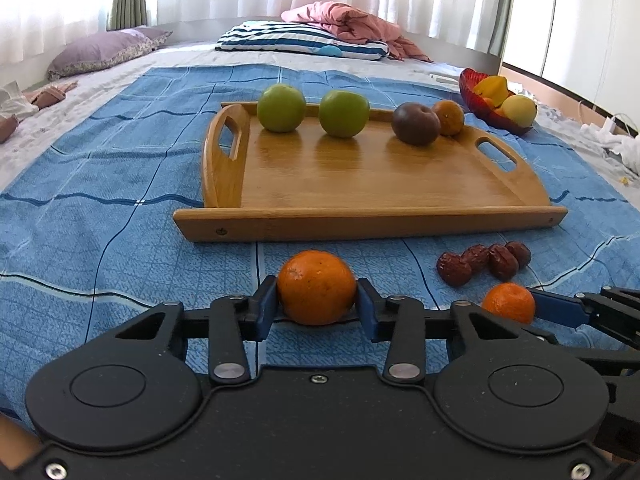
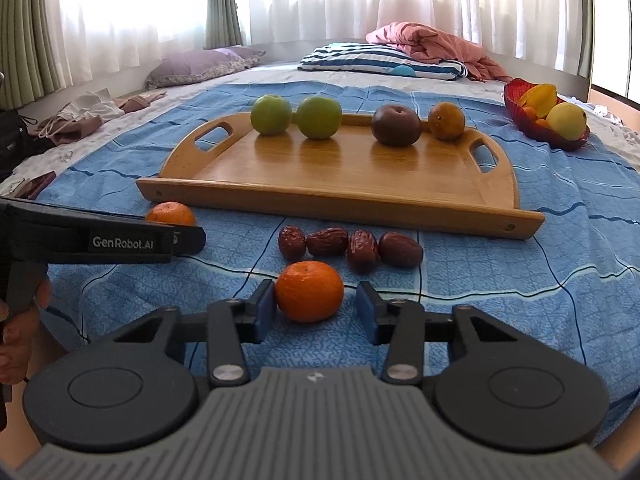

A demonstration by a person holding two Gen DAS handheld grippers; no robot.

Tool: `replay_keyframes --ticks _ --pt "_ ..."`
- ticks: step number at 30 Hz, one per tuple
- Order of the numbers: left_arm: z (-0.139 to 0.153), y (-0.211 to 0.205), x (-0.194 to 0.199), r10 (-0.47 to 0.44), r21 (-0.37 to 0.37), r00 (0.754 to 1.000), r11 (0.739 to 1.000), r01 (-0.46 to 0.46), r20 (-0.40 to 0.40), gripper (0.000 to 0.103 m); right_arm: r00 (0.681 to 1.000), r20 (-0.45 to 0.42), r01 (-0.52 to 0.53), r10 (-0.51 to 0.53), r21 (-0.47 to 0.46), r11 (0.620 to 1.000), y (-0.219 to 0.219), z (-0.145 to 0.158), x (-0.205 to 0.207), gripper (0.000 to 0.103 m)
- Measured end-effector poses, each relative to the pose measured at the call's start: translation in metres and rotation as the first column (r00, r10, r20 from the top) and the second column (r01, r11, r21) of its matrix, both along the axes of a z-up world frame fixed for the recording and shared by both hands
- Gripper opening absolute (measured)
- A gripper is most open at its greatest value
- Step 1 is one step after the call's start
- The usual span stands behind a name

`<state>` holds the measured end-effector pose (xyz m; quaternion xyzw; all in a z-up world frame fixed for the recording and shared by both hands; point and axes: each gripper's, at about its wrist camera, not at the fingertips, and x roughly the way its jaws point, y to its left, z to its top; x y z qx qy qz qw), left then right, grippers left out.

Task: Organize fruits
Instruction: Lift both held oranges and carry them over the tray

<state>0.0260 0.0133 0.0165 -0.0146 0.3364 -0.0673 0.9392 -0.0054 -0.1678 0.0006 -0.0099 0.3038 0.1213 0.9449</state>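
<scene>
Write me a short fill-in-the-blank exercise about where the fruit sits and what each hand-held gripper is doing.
1. The wooden tray holds ___ fruits.
2. The left hand-held gripper is shut on an ___.
3. The red dates lie on the blue cloth, numbering ___.
4. The right hand-held gripper straddles its tangerine with its jaws ___.

Missing words: four; orange; four; open

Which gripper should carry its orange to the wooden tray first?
Left. The left gripper has both jaws pressed against its round orange. The right gripper shows a gap beside its smaller orange. The wooden tray lies straight ahead.
</scene>
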Motion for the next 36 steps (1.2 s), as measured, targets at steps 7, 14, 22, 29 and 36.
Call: replay_keyframes --ticks 7,14,22,29,36 --pt "0.003 -0.006 -0.004 0.005 0.02 1.0 1.0 -0.005 0.016 0.039 1.0 0.018 -0.02 0.021 -0.027 0.999 0.005 -0.001 -0.003 0.039" --pt "0.016 -0.005 -0.002 0.003 0.01 0.999 1.0 -0.003 0.047 0.039 0.998 0.05 -0.024 0.026 -0.033 0.999 0.004 0.007 -0.006 0.039" --pt "0.037 0.0 0.013 0.019 -0.009 0.996 1.0 -0.018 0.09 0.039 0.993 0.115 0.014 -0.013 -0.011 1.0 -0.01 0.029 0.002 0.039" --pt "0.049 0.007 0.038 0.034 -0.026 0.994 0.999 -0.031 0.108 0.039 0.988 0.129 0.085 -0.087 0.023 0.996 -0.031 0.043 0.029 0.04" --pt "0.057 0.017 0.07 0.057 -0.065 0.994 0.997 -0.051 0.095 0.039 0.98 0.12 0.15 -0.157 0.063 0.987 -0.058 0.054 0.067 0.04"
